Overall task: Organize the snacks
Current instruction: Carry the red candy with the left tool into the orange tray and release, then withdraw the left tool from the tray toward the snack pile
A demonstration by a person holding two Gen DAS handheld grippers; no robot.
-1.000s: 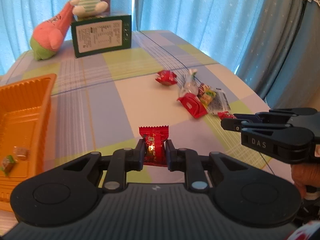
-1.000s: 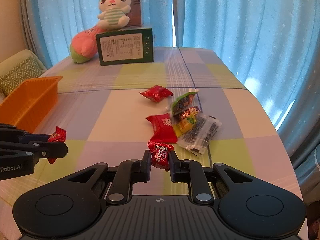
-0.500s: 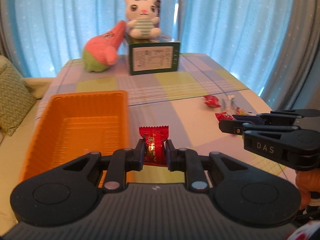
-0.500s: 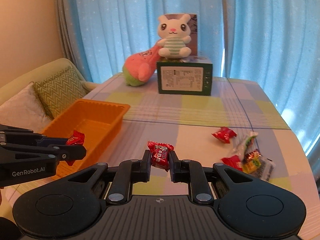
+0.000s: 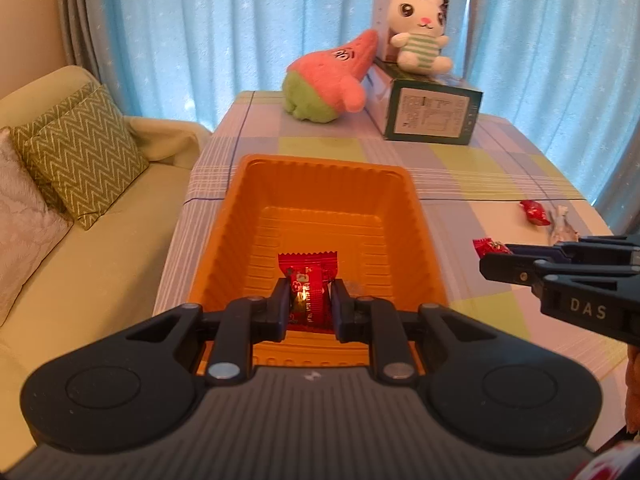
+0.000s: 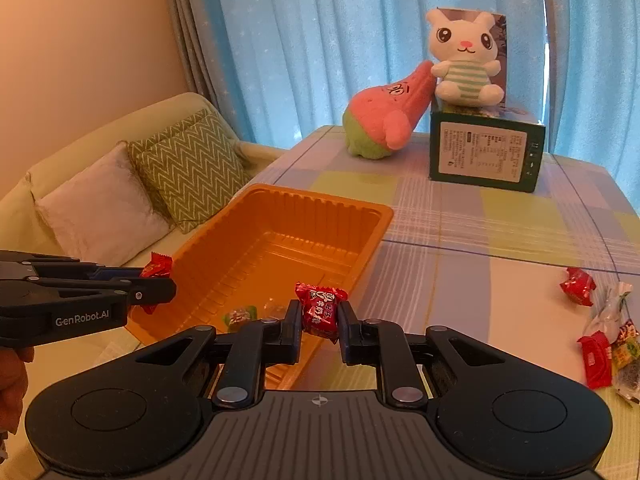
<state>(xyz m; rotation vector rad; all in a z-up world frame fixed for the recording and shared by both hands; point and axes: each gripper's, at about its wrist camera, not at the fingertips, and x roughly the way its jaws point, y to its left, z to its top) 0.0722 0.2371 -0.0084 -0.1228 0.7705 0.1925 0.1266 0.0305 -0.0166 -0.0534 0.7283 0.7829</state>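
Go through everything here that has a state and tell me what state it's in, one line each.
Left gripper: shut on a red candy, over the tray.
Right gripper: shut on a red sweet, at the tray's edge.
Orange tray: nearly empty, two small candies inside.
Snack pile: loose on the table.

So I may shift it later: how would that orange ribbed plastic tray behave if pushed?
The orange ribbed plastic tray looks thin-walled, so probably light and likely to slide easily on the smooth checked tablecloth. Its rim may flex. Being wide and low, it seems unlikely to tip.
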